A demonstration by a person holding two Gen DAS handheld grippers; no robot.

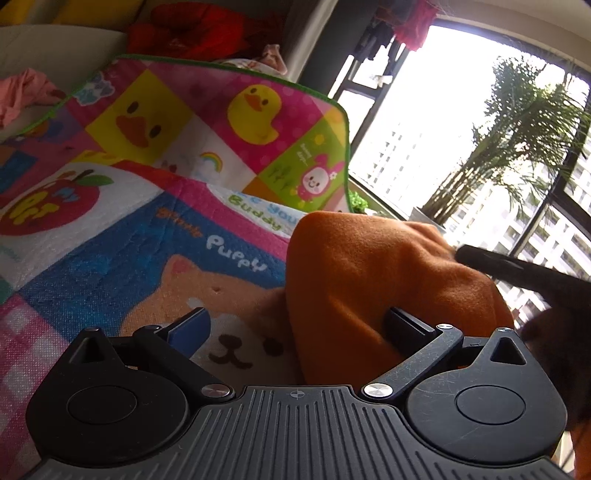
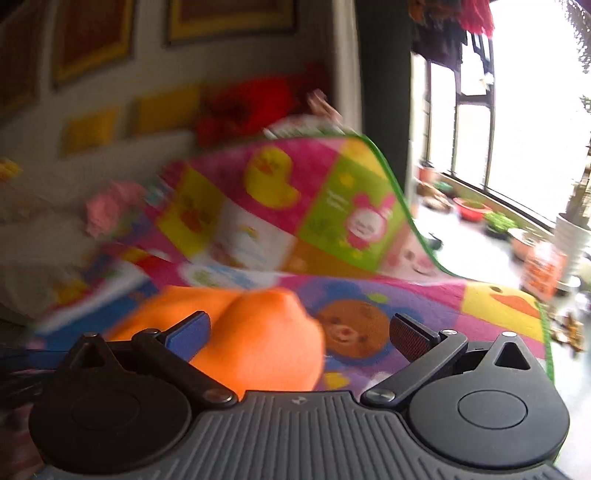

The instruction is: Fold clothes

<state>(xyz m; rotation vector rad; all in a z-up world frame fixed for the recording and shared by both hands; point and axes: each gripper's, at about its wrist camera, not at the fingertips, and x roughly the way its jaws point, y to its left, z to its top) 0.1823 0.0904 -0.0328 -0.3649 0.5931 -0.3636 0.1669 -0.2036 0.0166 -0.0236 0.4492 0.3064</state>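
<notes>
The left gripper point(image 1: 295, 328) has its fingers spread wide. One finger is pushed into the orange cloth point(image 1: 373, 280), but nothing is pinched. The right gripper point(image 2: 299, 332) is spread wide too, and the orange cloth point(image 2: 258, 339) bulges up between its fingers without being squeezed. In the left view a dark finger of the other gripper point(image 1: 517, 269) pokes at the far side of the cloth.

The cloth sits in a puffy lump on the play mat point(image 1: 122, 240), not flat and not neat. I think the folding is only just started or half done; it needs smoothing and folding over.

The mat has bright pictures: a puppy, an apple, a yellow duck point(image 1: 255, 110). Its far edge curls up. Past it lie a pink cloth point(image 1: 26, 92) and a red pile point(image 1: 192, 33) by a pale wall. A big window point(image 1: 461, 122) shows a palm tree point(image 1: 524, 129). The right view is blurry.
</notes>
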